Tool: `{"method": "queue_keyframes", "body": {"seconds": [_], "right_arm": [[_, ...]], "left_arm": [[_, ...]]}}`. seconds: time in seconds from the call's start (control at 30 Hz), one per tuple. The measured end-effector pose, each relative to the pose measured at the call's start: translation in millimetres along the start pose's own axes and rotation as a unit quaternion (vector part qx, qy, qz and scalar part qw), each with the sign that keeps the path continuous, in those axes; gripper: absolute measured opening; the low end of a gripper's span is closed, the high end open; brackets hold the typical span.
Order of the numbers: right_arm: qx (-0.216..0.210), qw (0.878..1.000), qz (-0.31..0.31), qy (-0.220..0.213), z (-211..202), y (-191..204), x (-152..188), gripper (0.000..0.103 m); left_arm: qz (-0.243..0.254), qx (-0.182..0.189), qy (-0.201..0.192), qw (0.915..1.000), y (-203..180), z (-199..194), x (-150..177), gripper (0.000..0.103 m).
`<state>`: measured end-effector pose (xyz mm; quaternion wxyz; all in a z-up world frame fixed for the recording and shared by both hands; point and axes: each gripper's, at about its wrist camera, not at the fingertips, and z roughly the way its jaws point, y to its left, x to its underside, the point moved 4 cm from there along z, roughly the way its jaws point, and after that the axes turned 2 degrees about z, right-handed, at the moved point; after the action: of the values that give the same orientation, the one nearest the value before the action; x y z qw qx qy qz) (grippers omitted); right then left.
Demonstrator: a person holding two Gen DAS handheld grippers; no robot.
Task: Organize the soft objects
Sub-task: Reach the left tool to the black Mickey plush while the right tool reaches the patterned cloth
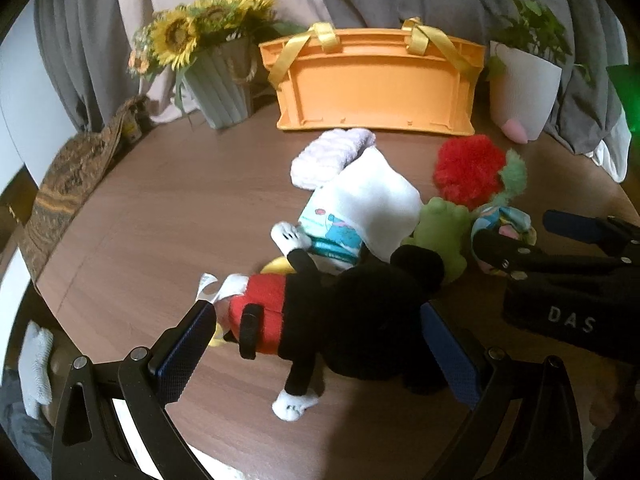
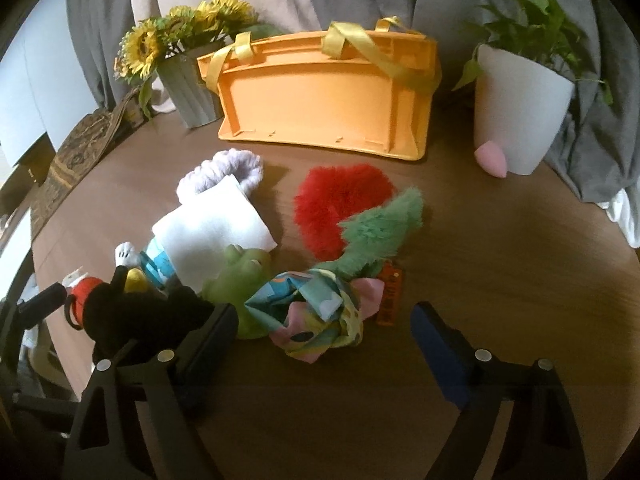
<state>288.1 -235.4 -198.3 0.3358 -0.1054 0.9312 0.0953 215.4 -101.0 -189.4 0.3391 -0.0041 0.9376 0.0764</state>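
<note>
The left gripper (image 1: 316, 344) straddles the Mickey plush (image 1: 340, 320), jaws apart, ready to clamp. The right gripper (image 2: 324, 332) gapes over the patterned cloth bundle (image 2: 316, 316); the orange basket (image 2: 320, 104) waits far behind.

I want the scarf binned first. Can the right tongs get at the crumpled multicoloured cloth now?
Probably yes: the right tongs stand open, the multicoloured cloth lies between the fingers, nothing covers it, though the green frog plush crowds one side.

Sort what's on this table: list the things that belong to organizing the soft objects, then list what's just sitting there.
Job: black mouse plush toy, green frog plush, red fluffy heart cushion, folded white cloth, lilac knitted cloth, orange plastic basket.

Bystanders: sunflower vase, white potted plant, pink sponge.
</note>
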Motion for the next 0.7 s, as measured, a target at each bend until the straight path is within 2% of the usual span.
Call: {"method": "queue_keyframes", "body": {"seconds": [0.07,0.27,0.47,0.7], "right_arm": [[-0.004,1.0,-0.001,0.002,2,0,-1,0.087],[-0.017,1.0,-0.015,0.014,10,5,-2,0.078],[-0.024,0.999,-0.017,0.023,16,5,0,0.065],[-0.028,0.999,-0.018,0.021,13,4,0,0.059]], "left_arm": [[-0.014,0.006,0.004,0.9999,2,2,2,0.103],[-0.017,0.015,0.02,0.9996,1,5,4,0.103],[-0.003,0.006,0.008,1.0,-5,8,2,0.103],[0.007,-0.007,-0.01,0.9999,-8,12,-2,0.103]]}}
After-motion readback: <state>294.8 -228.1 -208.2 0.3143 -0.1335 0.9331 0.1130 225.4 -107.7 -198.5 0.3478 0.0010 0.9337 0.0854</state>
